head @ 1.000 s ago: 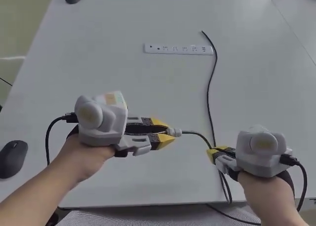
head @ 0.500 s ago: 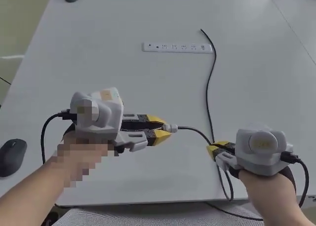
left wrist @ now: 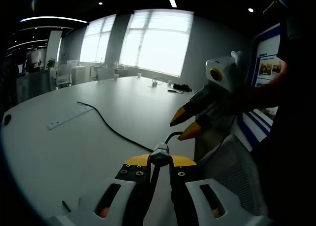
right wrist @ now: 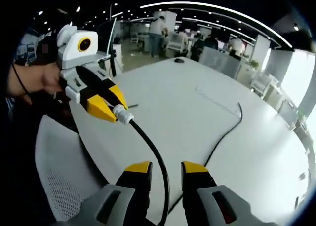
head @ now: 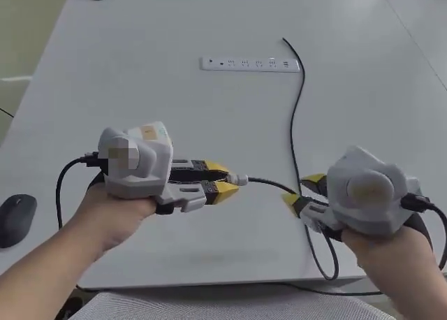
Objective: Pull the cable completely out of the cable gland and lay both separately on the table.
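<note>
Left gripper (head: 225, 180) clamped tight, right gripper (head: 302, 191) spread open, tips facing each other.

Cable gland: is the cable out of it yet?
Not yet. Nothing is finished: the cable runs into the cable gland. The left gripper is shut on the cable gland; the right gripper is open around the cable. Pulling it free and laying both on the table remains.

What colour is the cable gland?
The cable gland is whitish grey; clearest in the right gripper view.
</note>
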The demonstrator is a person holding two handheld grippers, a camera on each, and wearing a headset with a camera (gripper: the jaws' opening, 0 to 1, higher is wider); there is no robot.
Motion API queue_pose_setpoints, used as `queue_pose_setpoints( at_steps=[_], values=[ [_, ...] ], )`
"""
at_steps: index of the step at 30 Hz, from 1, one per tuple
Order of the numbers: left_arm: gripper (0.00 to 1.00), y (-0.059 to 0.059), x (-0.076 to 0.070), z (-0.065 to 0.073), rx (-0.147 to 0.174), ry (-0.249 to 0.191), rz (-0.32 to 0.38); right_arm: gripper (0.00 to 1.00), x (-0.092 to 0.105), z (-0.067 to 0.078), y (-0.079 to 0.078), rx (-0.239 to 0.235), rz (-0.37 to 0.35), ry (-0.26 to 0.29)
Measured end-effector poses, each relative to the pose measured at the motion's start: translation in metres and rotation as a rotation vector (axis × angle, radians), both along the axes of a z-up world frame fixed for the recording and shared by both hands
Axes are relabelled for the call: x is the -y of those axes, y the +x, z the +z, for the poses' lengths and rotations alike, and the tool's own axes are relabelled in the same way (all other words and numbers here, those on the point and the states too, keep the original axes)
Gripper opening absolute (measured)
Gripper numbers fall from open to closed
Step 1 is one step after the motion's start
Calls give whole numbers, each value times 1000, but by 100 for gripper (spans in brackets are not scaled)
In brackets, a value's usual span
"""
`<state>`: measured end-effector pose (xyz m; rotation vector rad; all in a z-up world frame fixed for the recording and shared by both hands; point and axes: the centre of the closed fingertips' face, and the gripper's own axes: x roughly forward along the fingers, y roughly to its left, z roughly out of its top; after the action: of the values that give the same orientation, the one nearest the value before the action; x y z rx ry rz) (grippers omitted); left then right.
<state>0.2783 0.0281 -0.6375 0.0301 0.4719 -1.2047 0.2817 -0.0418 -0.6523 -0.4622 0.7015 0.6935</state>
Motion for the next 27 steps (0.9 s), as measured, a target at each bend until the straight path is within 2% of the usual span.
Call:
queue_pose_setpoints(
  at_steps=[2, 4, 7, 15, 17, 23, 27],
  values=[
    [15, 0, 1, -1, 1, 2, -4, 18, -11, 1, 0, 9, 65, -40],
    [15, -1, 2, -1, 4, 5, -8, 18, -19, 0, 1, 16, 99, -60],
    [15, -1, 4, -3, 5, 10, -14, 16, -32, -3, 5, 29, 138, -68],
    [15, 0, 5, -7, 1, 18, -26, 9, -46, -4, 5, 47, 208, -88],
    [15, 1, 5, -8, 2, 20, -28, 5, -45, -6, 3, 55, 231, -114],
    [15, 1, 6, -11, 14, 40, -42, 3, -46, -9, 3, 75, 245, -127],
    [15, 2, 6, -11, 19, 40, -42, 2, -45, -8, 5, 74, 211, -91]
  ],
)
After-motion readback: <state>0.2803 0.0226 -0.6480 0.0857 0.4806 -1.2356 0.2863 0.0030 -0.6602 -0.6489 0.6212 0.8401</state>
